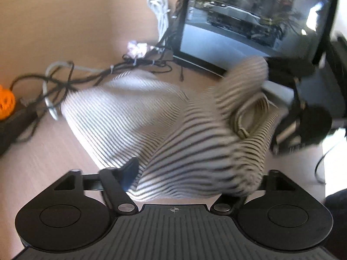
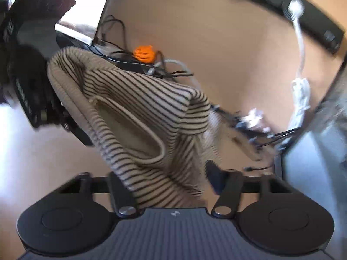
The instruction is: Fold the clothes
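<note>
Between both grippers, lifted off the bench (image 1: 54, 151): striped knit top (image 1: 195, 134), cream with thin dark stripes, plain ribbed neckband (image 2: 134, 127) facing the right wrist camera. One part hangs in the air; a paler part lies on the wood further off. Left gripper (image 1: 184, 179) pinching a bunch of the cloth; right gripper (image 2: 171, 186) likewise has fabric between its fingers. Judged soft, light, limp, stretchy: sags and bunches wherever unsupported, so seams, shoulders or hem should give firmer purchase than mid-panel. Beyond: tangled cables (image 1: 65, 80), orange ball (image 2: 144, 54), dark monitor (image 1: 249, 15). Motion blur throughout.
</note>
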Demonstrator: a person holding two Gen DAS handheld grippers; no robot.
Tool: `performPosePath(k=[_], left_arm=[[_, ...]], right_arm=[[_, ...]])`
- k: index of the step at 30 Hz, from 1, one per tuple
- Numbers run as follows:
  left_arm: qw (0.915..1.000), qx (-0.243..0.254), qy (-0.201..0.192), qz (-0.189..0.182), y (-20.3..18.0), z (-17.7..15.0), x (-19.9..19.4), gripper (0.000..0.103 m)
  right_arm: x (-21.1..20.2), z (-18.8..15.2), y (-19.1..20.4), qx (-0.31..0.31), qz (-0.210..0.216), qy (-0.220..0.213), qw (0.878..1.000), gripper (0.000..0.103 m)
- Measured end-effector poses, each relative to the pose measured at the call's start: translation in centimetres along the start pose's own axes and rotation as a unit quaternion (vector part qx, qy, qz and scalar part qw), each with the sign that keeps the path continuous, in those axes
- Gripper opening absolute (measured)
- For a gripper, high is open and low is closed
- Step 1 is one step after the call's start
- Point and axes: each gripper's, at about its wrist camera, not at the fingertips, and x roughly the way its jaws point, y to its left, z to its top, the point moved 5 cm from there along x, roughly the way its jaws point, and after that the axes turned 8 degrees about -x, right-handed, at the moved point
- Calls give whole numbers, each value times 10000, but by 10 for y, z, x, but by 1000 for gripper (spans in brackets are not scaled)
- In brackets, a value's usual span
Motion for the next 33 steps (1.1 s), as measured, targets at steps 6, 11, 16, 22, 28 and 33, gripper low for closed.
performPosePath(k=[6, 11, 16, 22, 28, 33], left_arm=[[9982, 548, 95, 211, -22, -7, 8, 75], [9991, 327, 141, 217, -34, -18, -3, 60], [9996, -288, 19, 20, -23, -14, -18, 56], [9944, -1025, -128, -217, -10, -9, -35, 62], [9842, -1732, -280, -233, 10, -2, -47, 79], [9786, -2025, -353, 21, 28, -3, -55, 94]], right_arm=[[3, -3, 11, -23, 317, 111, 9994, 34], [-29, -7, 30, -40, 508, 162, 9986, 32], [-72, 0, 28, 64, 1032, 198, 9944, 32], [-67, 21, -4, 693, 899, -36, 9935, 53], [13, 30, -18, 1032, -45, 379, 9939, 70], [36, 28, -25, 972, -436, 569, 9927, 85]])
